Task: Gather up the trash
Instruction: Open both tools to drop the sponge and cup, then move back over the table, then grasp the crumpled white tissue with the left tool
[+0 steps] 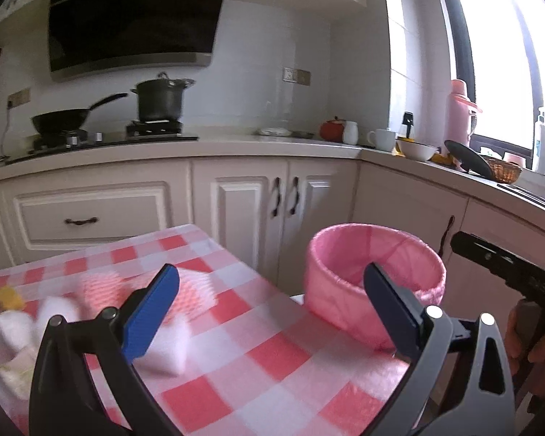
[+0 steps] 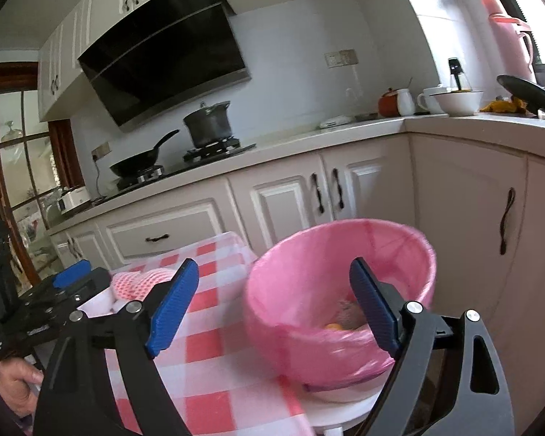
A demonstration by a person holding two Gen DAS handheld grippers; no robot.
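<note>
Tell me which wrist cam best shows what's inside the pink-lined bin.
Right wrist. It looks down into the pink-lined bin, showing blurry scraps, one orange, at the bottom. The left wrist view sees the bin from lower: only rim and inner liner, contents hidden.

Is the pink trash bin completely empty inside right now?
No. The right wrist view shows scraps, one orange, lying at the bottom of the pink-lined bin.

A table (image 1: 258, 359) under a red-and-white checked cloth is filling the lower left of the frame. Lying on it at the left are pink foam netting (image 1: 196, 290), crumpled white tissues (image 1: 14, 330) and a blurred yellow scrap (image 1: 9, 298).
</note>
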